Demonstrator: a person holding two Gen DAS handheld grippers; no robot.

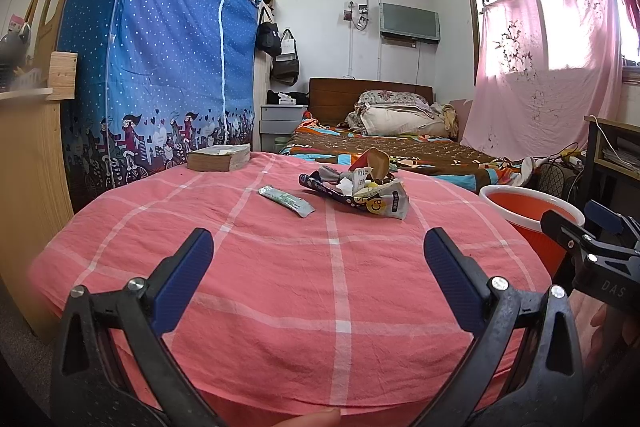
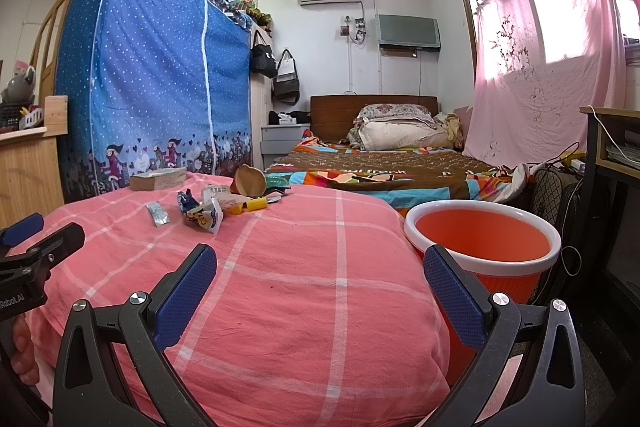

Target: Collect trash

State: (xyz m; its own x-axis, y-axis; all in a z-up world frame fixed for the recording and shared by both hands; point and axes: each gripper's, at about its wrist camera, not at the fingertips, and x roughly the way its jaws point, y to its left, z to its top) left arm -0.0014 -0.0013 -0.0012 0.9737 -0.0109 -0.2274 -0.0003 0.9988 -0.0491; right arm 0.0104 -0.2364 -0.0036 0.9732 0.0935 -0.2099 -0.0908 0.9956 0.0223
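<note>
both hand-held grippers, left (image 1: 319, 259) and right (image 2: 320, 274), gape empty; trash pile (image 1: 360, 189) overlaps, bucket (image 2: 482, 239) partly hidden

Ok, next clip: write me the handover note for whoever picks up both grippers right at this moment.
Left hand-held gripper: open, empty, over the pink checked cloth.
Right hand-held gripper: open, empty, next to the orange bin.
Trash: a pile of wrappers on the far part of the cloth, and a grey-green wrapper lying apart, left of it.
The book is not trash.
Done: nothing seen collected; what shows of the bin's inside looks empty.
Left: everything goes into the bin.
</note>
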